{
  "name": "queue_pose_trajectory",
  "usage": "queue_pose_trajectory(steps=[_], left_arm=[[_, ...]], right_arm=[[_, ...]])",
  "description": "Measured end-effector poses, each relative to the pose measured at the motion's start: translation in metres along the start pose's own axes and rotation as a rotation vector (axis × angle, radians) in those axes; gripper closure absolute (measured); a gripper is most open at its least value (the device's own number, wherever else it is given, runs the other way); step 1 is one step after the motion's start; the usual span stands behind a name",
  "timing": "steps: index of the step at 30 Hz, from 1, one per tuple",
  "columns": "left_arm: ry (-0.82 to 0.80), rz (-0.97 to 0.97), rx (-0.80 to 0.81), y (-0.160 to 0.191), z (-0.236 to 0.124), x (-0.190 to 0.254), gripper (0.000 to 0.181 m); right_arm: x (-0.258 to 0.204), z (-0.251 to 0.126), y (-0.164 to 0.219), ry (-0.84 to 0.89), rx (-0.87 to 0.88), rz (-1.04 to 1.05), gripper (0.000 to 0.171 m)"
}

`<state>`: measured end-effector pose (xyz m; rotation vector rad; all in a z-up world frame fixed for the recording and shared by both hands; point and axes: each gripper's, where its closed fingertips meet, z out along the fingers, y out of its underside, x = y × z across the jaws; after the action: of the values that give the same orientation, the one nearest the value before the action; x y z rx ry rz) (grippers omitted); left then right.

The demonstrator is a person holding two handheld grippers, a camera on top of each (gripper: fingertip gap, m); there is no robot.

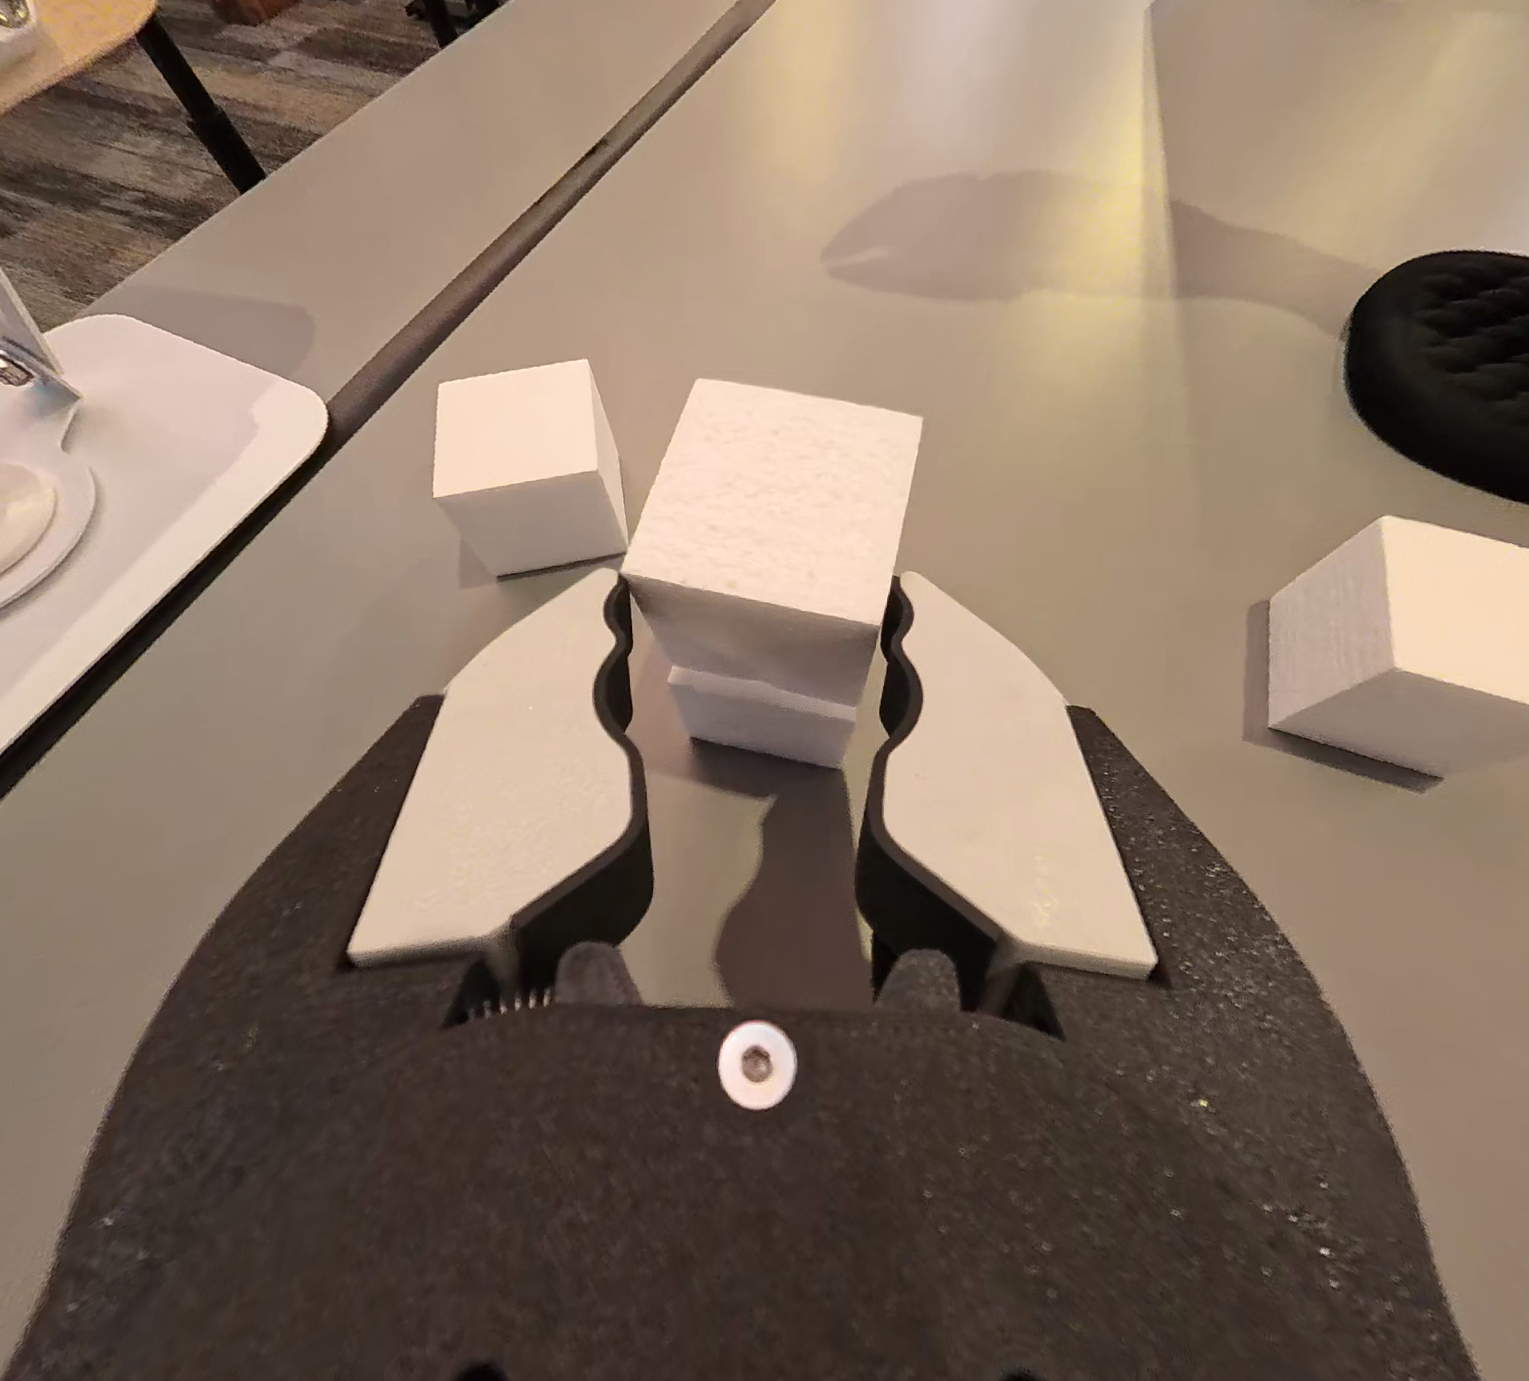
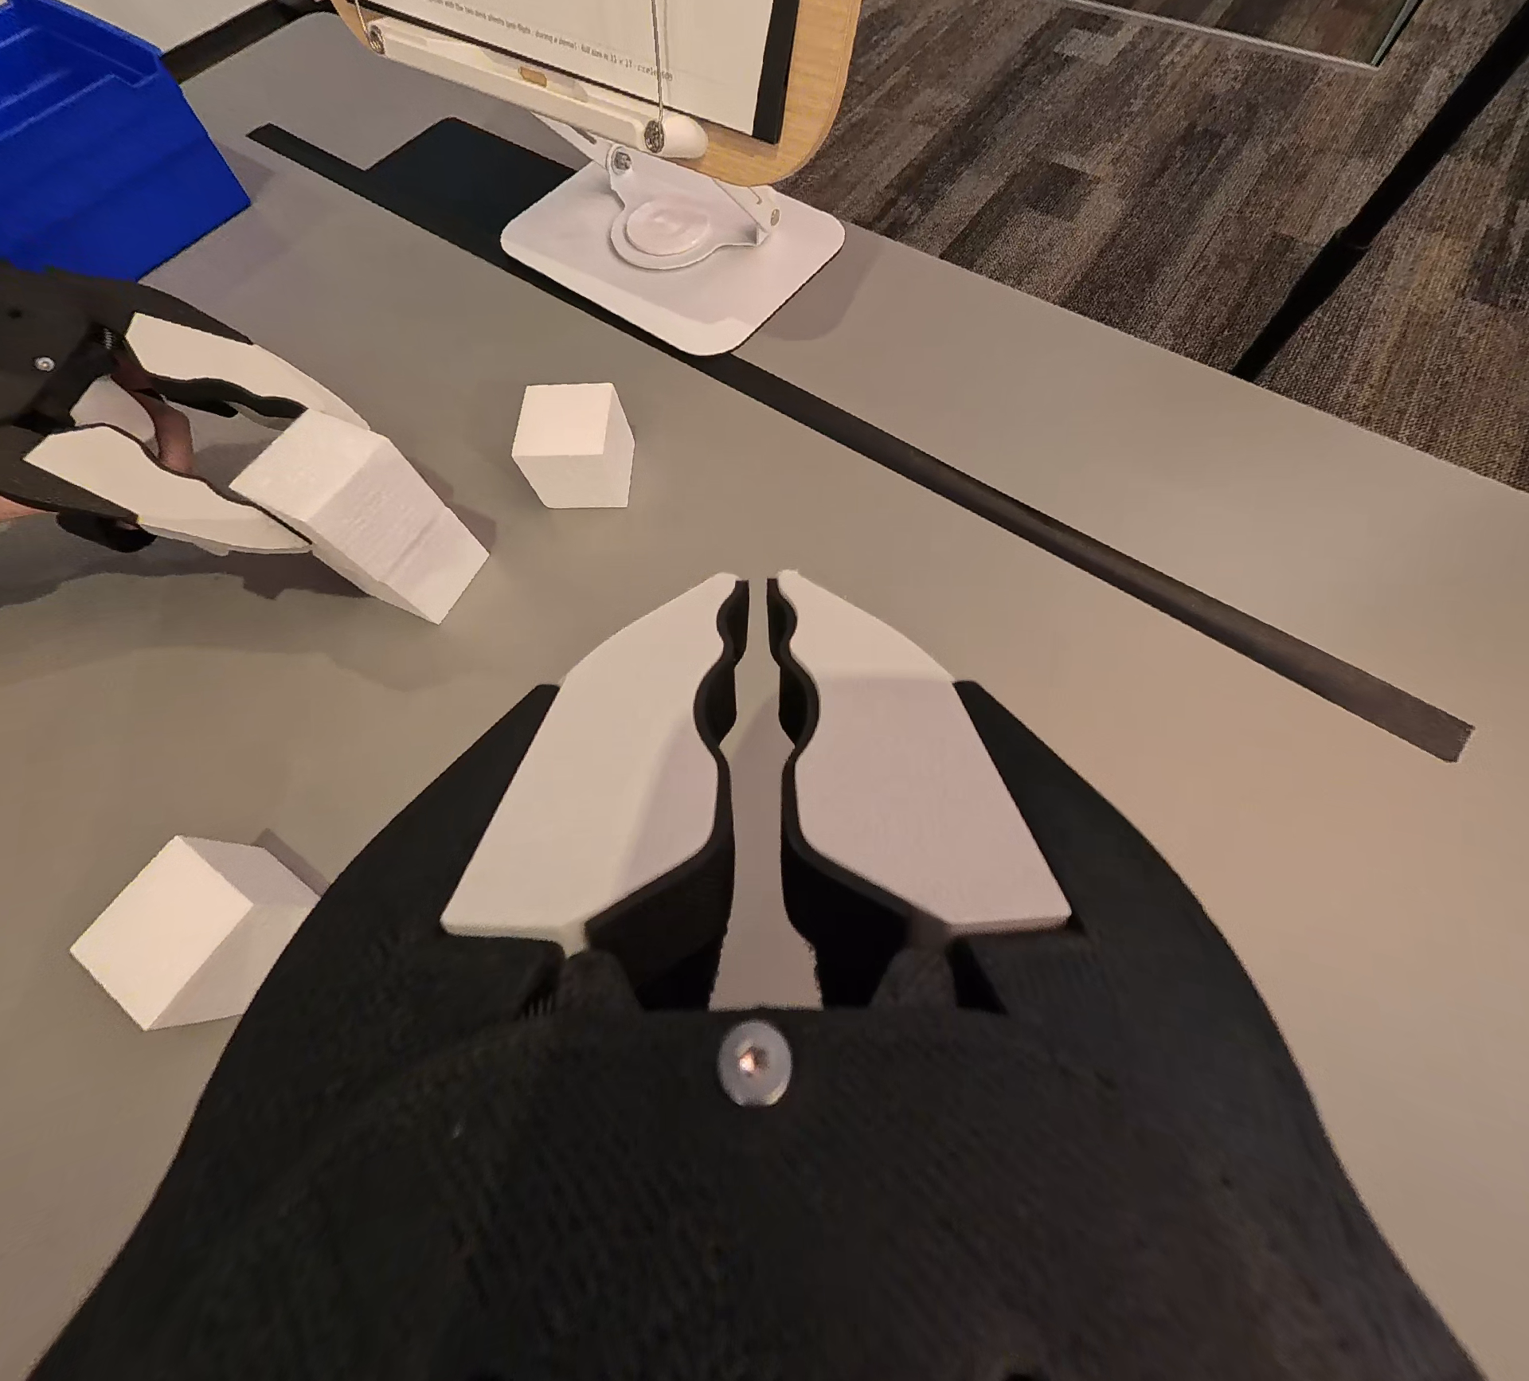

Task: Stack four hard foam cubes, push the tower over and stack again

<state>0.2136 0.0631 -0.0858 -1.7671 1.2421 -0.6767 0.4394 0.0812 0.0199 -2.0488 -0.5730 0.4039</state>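
Left gripper (image 1: 757,617) clamped on top cube (image 1: 778,505) of 2; light, stiff, grip flat sides. Right gripper (image 2: 757,588) nearly shut, empty.

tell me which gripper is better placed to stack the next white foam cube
Left. The left gripper already holds a white foam cube over a second cube. The right gripper is shut, empty, away from the cubes.

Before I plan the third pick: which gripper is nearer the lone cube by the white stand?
Left. The left gripper sits just short of that cube, shut on the stack's top cube; the right gripper hangs farther back.
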Motion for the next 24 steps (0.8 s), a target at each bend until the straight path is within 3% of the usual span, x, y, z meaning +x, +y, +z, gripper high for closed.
queue_pose_trajectory(steps=[5, 7, 11, 13, 16, 18, 20, 24], left_arm=[[0.015, -0.007, -0.020, 0.005, 0.002, 0.001, 0.122], [0.000, -0.007, -0.026, 0.006, 0.003, -0.001, 0.106], [-0.001, -0.014, 0.028, -0.007, -0.007, -0.002, 0.098], [-0.012, -0.007, 0.061, -0.018, -0.022, -0.004, 0.095], [-0.048, 0.006, 0.118, -0.037, -0.054, -0.014, 0.094], [-0.066, 0.008, 0.162, -0.048, -0.077, -0.020, 0.096], [-0.109, 0.006, 0.194, -0.059, -0.097, -0.032, 0.096], [-0.133, -0.036, 0.283, -0.076, -0.129, -0.045, 0.096]], right_arm=[[0.001, 0.001, 0.002, -0.001, -0.007, 0.003, 0.166], [0.001, 0.003, 0.002, -0.001, -0.013, 0.002, 0.166], [-0.009, 0.003, 0.000, -0.038, -0.003, -0.037, 0.152], [-0.035, -0.003, -0.007, -0.174, 0.051, -0.097, 0.146], [-0.093, -0.015, -0.004, -0.489, 0.109, -0.205, 0.121], [-0.123, -0.014, 0.006, -0.650, 0.109, -0.252, 0.114], [-0.147, -0.008, 0.023, -0.757, 0.060, -0.247, 0.105], [-0.195, -0.004, 0.073, -0.859, 0.054, -0.316, 0.105]])
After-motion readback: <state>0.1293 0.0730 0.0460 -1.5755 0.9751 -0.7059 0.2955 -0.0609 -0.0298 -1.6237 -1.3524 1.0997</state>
